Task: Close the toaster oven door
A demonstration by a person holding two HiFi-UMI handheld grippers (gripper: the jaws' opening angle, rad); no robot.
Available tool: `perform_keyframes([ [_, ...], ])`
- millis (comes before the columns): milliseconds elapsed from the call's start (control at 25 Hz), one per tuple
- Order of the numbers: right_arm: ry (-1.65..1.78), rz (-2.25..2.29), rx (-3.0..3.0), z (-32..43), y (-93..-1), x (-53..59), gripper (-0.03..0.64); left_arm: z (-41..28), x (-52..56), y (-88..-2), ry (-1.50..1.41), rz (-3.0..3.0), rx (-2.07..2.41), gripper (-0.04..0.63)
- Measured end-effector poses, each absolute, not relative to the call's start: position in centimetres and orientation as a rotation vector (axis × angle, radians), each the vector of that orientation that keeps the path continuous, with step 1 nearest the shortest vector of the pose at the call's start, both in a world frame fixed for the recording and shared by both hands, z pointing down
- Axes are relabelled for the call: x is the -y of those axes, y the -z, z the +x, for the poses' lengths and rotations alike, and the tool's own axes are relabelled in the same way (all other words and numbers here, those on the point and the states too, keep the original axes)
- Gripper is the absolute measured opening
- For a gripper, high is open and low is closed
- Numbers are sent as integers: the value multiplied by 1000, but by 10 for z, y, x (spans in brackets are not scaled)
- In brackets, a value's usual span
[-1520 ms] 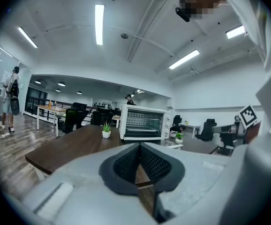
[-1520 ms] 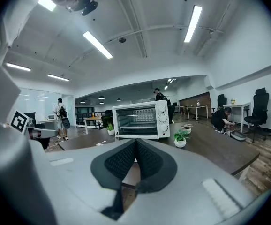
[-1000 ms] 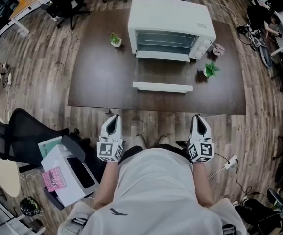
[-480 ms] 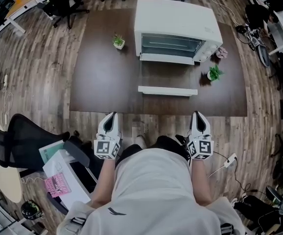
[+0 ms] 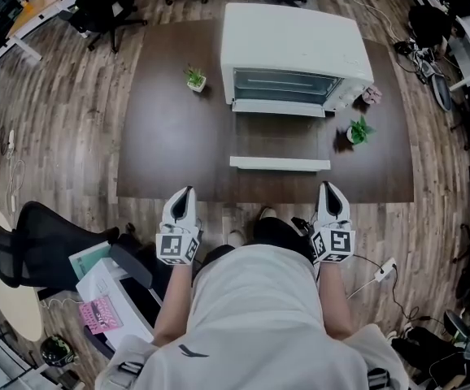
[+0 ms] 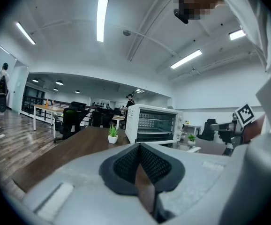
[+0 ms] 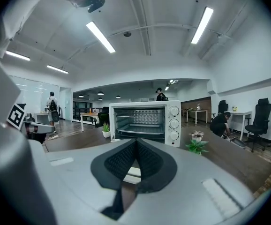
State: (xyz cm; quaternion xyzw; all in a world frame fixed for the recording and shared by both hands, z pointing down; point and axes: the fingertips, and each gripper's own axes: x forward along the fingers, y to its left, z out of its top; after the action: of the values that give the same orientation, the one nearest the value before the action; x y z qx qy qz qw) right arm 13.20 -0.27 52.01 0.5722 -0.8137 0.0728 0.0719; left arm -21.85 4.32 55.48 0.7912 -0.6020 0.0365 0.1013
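Empty, pinched: left claw (image 5: 184, 197), right claw (image 5: 330, 193). The white toaster oven's (image 5: 292, 43) stiff glass door (image 5: 271, 140) likely lifts by its near white handle (image 5: 280, 164).

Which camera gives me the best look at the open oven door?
Head view: the whole door lies open and flat, seen from above. The left gripper view shows it only edge-on; in the right gripper view, the right gripper hides most of it.

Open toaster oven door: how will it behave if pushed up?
Door likely pivots rigidly on its bottom hinge: framed glass pane, white handle bar. Toaster oven looks broad and boxy: unlikely to tip, may slide on the smooth table.
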Motion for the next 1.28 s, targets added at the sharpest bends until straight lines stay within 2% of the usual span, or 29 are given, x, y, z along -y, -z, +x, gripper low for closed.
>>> perform_keyframes([
  [680, -266, 1610, 2513, 182, -528, 96, 2, -159, 25, -543, -110, 2279, 1856, 5],
  [1280, -360, 1624, 2366, 193, -580, 91, 2, -144, 56, -577, -180, 2350, 1647, 5],
])
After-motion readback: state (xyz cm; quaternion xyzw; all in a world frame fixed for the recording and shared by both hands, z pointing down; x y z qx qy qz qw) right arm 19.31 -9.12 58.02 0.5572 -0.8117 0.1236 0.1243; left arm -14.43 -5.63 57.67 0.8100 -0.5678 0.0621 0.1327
